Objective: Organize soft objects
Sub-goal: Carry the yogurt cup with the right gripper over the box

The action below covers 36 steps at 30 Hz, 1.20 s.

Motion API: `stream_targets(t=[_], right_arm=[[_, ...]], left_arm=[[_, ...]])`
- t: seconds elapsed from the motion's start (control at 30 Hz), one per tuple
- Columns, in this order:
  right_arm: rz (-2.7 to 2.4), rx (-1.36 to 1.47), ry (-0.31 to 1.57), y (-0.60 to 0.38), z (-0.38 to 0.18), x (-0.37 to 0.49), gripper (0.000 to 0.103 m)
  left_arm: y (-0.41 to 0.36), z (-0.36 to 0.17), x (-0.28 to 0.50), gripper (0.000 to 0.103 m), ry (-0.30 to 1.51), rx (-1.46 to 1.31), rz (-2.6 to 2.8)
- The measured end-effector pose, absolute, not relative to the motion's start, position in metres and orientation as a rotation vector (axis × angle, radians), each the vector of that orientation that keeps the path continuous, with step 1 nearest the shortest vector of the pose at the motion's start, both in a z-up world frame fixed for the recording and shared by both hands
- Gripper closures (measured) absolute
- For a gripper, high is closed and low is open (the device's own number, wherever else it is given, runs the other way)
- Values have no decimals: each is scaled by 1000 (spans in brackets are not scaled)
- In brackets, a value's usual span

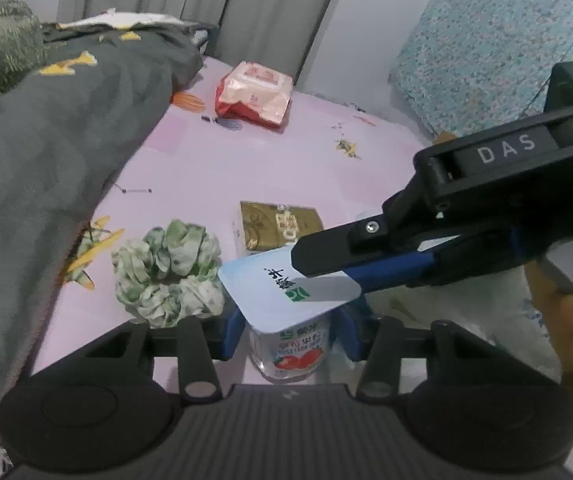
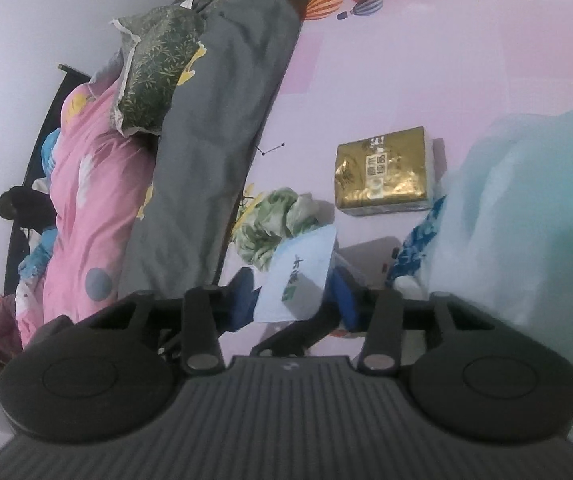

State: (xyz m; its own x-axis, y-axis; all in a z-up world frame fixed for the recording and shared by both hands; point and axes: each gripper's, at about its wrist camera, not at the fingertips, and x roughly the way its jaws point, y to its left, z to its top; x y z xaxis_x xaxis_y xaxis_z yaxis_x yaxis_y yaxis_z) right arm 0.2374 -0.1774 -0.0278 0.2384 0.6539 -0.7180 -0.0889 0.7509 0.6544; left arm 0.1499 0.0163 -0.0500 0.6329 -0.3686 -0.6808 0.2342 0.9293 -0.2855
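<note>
White yogurt cup (image 1: pixel 292 344) upright between left jaws, foil lid (image 1: pixel 286 284) tilted

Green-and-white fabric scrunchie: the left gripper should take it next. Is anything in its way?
Yes: a clear plastic yogurt cup sits in the jaws of the left gripper, beside the green-and-white fabric scrunchie; the right gripper is at its lid.
</note>
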Motion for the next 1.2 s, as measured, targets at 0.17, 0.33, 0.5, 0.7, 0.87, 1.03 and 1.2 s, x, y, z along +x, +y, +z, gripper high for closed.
stream_targets(t=[0.17,0.33,0.5,0.7,0.87,1.03,1.2], right_arm=[[602,564,1147,-188,5,221,65],[627,602,1023,-218,50,191,65],[573,650,904,-277,89,146,64],[410,716,844,-372,105,82,62],[283,798,891,-438,83,45,61],[235,886,975,-479,43,40,59],[225,921,1075,-496,2,59,58]], left_arm=[[8,-11,134,54,723,-101,-348],[-19,36,110,54,604,-11,-399],[-78,66,90,54,543,64,-530],[-164,68,79,54,602,107,-750],[-221,43,83,54,742,160,-863],[-253,18,85,54,861,197,-881],[-254,1,87,55,887,253,-857]])
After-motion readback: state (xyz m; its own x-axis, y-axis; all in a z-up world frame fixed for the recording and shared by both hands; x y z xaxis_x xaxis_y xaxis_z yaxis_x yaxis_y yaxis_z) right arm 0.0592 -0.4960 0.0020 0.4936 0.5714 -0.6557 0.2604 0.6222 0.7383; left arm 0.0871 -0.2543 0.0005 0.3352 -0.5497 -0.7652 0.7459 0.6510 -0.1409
